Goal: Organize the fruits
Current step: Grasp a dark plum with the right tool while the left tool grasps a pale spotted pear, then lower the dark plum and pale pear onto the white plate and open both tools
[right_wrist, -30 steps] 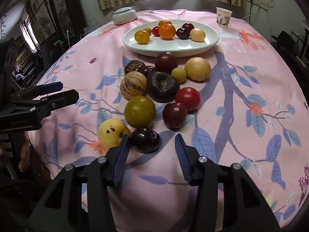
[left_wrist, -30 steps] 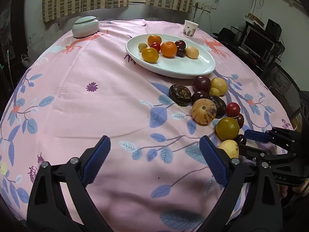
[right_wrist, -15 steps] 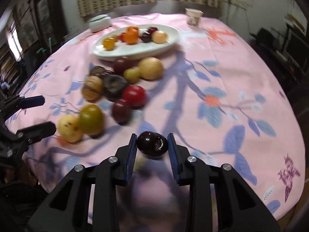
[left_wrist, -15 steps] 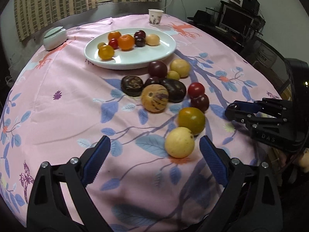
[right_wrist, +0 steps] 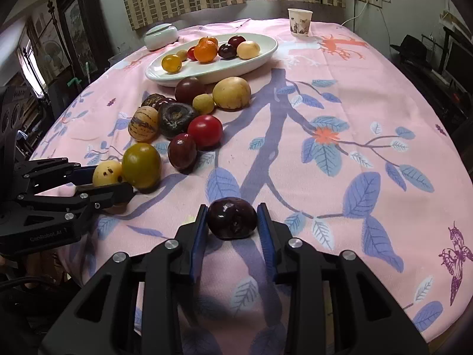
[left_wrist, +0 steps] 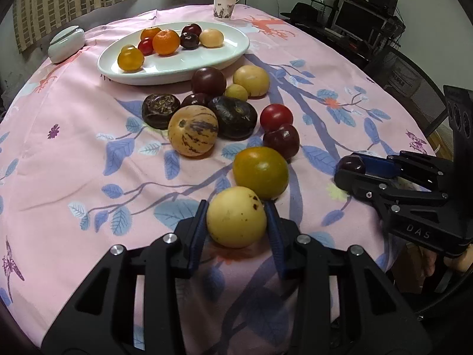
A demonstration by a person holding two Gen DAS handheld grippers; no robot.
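Note:
My left gripper (left_wrist: 235,207) is closing, and its blue pads press both sides of a pale yellow spotted fruit (left_wrist: 236,222) at the near end of the loose fruit. That fruit touches an olive-yellow tomato (left_wrist: 260,173). My right gripper (right_wrist: 231,207) has a dark plum (right_wrist: 231,222) between its pads, clear of the pile on the right; its jaws are opening slightly, but the pads still touch the plum. A white oval plate (left_wrist: 230,56) at the back holds several small fruits. Each gripper shows in the other's view: the right gripper (left_wrist: 347,168) and the left gripper (right_wrist: 111,182).
Loose fruit lies between the plate and me: a striped melon (left_wrist: 192,130), a red tomato (left_wrist: 276,115) and dark plums. A paper cup (left_wrist: 224,6) and a lidded jar (left_wrist: 66,44) stand at the far edge. A mesh chair (left_wrist: 408,82) is beyond the right edge.
My left gripper moved in around the pale yellow fruit and closed from wide open onto it. My right gripper closed on the dark plum and carried it rightward, away from the pile.

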